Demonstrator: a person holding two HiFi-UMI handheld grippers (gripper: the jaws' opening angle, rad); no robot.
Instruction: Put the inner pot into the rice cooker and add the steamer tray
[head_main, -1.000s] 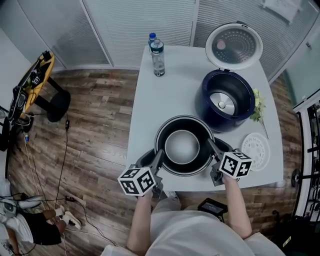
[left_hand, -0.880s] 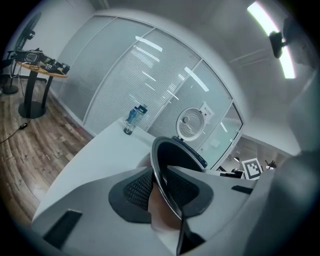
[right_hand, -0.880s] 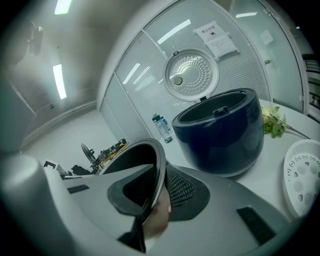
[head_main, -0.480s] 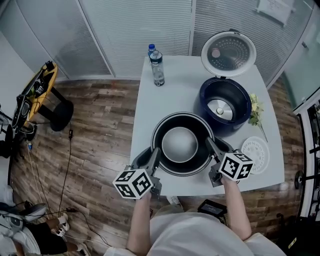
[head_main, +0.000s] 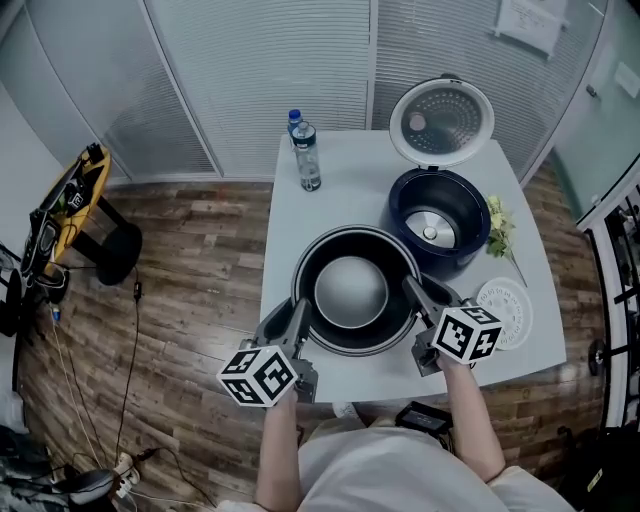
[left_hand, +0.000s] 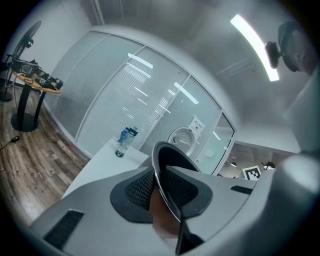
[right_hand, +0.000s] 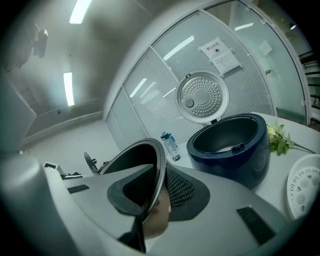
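Step in hand: moving the pot (head_main: 350, 292) to the cooker (head_main: 440, 212).
- The pot hangs between both grippers over the surface's (head_main: 335, 200) near edge, and looks clear of it.
- The left gripper (head_main: 296, 318) has its fingers (left_hand: 136, 192) clamped on the pot's left rim, and they have just been closing on it.
- The right gripper (head_main: 418, 298) has its fingers (right_hand: 181, 189) clamped on the right rim.
- The cooker stands toward the far right corner with its lid (head_main: 441, 121) up and no pot inside.

Next move, by my reading: carry the pot level toward the far right, centre it over the opening and lower it straight down with both grips even. The tray (head_main: 505, 312), lying near the near right corner, goes in after.

Count:
- one pot
- one cooker
- one tray
- two bottles (head_main: 303, 150), far left corner
- one flower sprig (head_main: 497, 228), right edge
- two grippers
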